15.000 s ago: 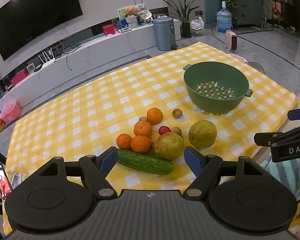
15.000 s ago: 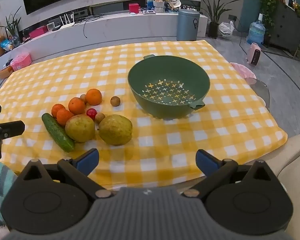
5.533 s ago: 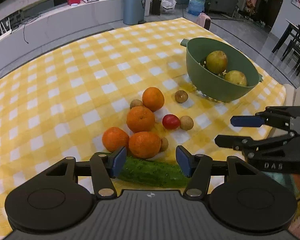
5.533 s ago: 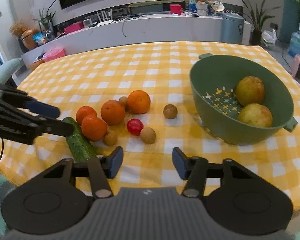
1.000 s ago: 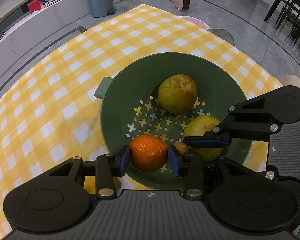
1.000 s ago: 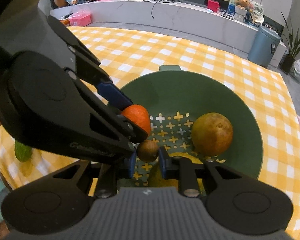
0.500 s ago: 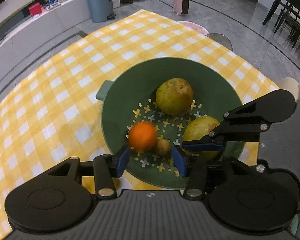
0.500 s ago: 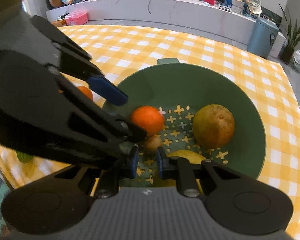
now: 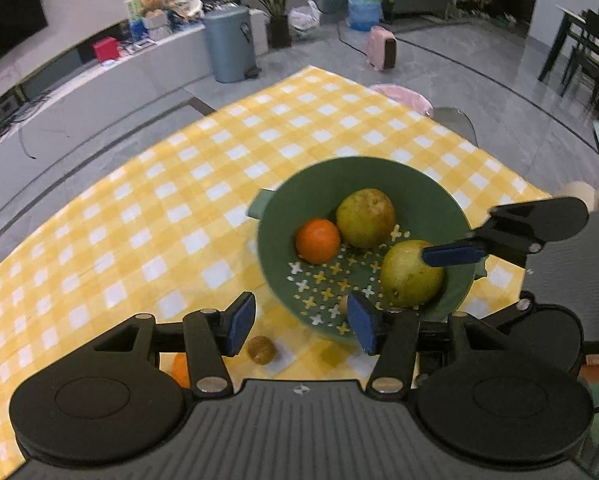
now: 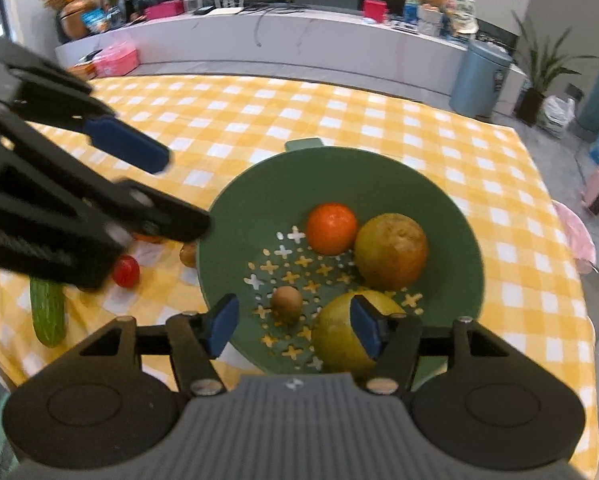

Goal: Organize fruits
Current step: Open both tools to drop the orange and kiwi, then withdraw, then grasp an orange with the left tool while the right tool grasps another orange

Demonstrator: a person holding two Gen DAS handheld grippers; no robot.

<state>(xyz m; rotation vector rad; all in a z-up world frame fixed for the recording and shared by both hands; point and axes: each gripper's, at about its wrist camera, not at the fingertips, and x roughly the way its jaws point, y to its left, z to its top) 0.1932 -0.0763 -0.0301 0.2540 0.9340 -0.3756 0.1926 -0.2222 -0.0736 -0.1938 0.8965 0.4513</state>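
Above the green colander (image 10: 439, 184), both grippers, left (image 9: 301, 322) and right (image 10: 295, 326), hang open and empty: four fruits are inside, while several remain on the cloth (image 9: 171, 200).

left wrist view: above the table's near-left, facing the green colander (image 9: 451, 208), slightly blurred.
right wrist view: closer, over its near rim.
shared: the colander (image 10: 451, 208).

Black linkage arms, blue pads (image 9: 240, 322), silver screws, grey ribbed housing.

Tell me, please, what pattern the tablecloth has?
Yellow and white check; the tablecloth shows best in the left wrist view.
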